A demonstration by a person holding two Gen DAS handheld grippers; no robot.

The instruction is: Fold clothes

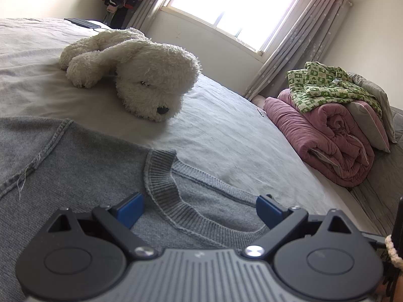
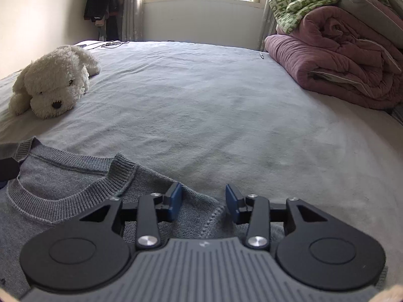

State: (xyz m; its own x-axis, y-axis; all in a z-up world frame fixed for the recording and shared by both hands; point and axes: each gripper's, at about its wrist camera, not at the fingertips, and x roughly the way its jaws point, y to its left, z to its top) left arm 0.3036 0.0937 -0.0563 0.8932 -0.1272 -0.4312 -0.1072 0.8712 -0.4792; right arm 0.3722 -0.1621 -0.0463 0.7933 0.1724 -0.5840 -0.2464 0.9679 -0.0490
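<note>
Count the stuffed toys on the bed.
1: a white plush dog lying on the left side of the bed, beyond the grey sweater. The bedding pile on the right could hide others.

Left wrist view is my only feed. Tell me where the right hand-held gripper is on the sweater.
Observer: The right hand-held gripper is open, over the grey sweater at the shoulder edge, right of the ribbed collar.
Operator: Say whether it holds fabric.
Observer: No. Its blue pads stand apart with knit and sheet visible between them.
Operator: Report what lies ahead of it.
Observer: Bare bed sheet as far as the window wall; the plush dog lies off to its left.
</note>
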